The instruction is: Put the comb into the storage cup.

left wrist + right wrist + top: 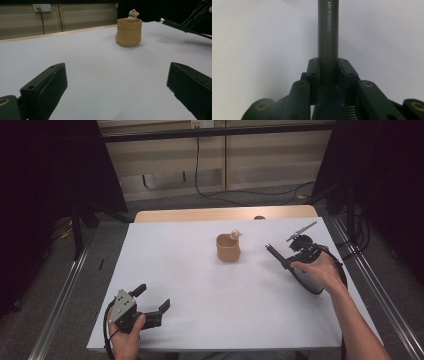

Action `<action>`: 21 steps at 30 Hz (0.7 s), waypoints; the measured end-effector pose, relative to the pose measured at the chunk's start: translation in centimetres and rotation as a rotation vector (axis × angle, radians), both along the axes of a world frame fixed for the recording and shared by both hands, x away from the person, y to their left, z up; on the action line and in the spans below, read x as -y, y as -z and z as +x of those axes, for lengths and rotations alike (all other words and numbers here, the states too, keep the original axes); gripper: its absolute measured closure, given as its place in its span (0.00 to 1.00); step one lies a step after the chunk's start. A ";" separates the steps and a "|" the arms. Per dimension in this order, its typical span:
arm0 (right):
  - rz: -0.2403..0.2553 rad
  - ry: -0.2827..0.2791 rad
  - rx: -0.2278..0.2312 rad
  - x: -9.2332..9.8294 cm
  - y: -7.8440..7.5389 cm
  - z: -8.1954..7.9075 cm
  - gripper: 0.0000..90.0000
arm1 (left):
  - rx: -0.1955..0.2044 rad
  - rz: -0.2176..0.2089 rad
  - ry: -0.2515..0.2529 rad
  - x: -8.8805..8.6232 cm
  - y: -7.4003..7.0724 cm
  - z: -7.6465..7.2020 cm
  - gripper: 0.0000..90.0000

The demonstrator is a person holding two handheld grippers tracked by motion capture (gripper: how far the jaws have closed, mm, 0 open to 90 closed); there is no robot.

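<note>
While right tool (280, 257) grips a pen (327, 37), left tool (152, 299) gapes — white table (200, 285).

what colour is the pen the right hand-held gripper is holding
Dark grey with small white lettering on the pen; it shows best in the right gripper view.

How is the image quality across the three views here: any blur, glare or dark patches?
High view: white table evenly lit, surroundings dark, overall soft. Left gripper view: tan cup fairly sharp, the near left tongs slightly soft, faint shadow under the pen. Right gripper view: dark pen clamped in the right tongs, its lettering readable, background a featureless pale surface.
</note>
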State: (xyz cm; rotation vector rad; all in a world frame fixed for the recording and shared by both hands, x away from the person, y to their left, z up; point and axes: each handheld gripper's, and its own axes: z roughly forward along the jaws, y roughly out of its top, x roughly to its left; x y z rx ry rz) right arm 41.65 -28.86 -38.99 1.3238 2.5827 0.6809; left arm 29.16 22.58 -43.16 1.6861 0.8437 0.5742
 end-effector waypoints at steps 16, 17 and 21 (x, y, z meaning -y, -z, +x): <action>0.111 0.012 0.137 0.9 -1.2 -2.4 0.81 | 0.003 0.000 -0.001 0.0 0.0 0.0 0.03; 0.115 0.013 0.144 1.0 -1.3 -2.5 0.81 | 0.003 0.000 -0.001 0.0 0.0 0.0 0.03; 0.128 0.003 0.171 1.2 -1.5 -3.3 0.81 | -0.001 -0.007 -0.001 -0.1 0.0 0.0 0.03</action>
